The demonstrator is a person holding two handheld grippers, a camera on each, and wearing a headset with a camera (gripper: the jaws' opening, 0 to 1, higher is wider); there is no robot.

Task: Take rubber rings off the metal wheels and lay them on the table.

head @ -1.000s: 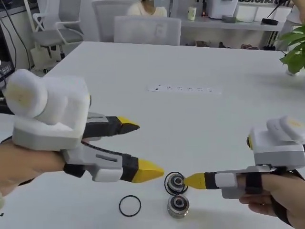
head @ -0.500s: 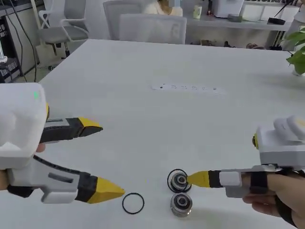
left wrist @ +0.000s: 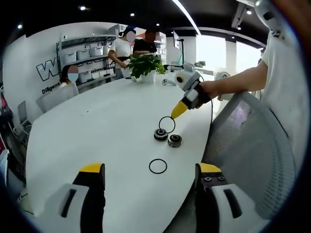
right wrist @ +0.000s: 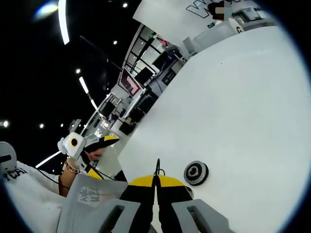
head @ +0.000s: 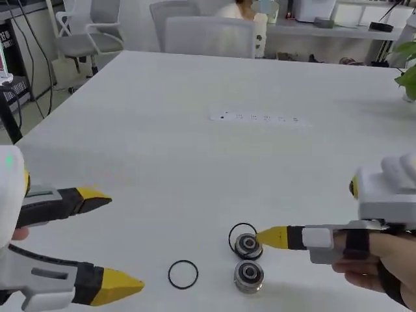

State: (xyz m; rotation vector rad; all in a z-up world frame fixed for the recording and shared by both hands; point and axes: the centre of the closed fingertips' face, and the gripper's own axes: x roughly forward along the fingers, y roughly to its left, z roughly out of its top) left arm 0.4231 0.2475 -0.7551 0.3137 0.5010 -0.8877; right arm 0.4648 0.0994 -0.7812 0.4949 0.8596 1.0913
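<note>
- left gripper (head: pixel 123 242) nearest, low on its own side, jaws wide apart, nothing between them, well clear of the parts
- loose ring (head: pixel 169 274) lies flat on the table (head: pixel 195 162), thin black full circle, not kinked; counts as one ring done
- near wheel (head: pixel 249 274) just beside it, upright on its face, shiny metal with dark hub; no ring on it that I can make out
- far wheel (head: pixel 246 244) touching or almost touching the near wheel
- right gripper (head: pixel 263 238) comes in from the right, jaws closed on the held ring (head: pixel 240 225); the right gripper view has the thin black band pinched between the yellow tips
- held ring stands up off the far wheel and looks mostly free; can't tell if its lower edge is caught
- left to do, by my read: pull it clear and lay it down by the loose one
- power strip (head: pixel 257 118) farther back, unrelated
</note>
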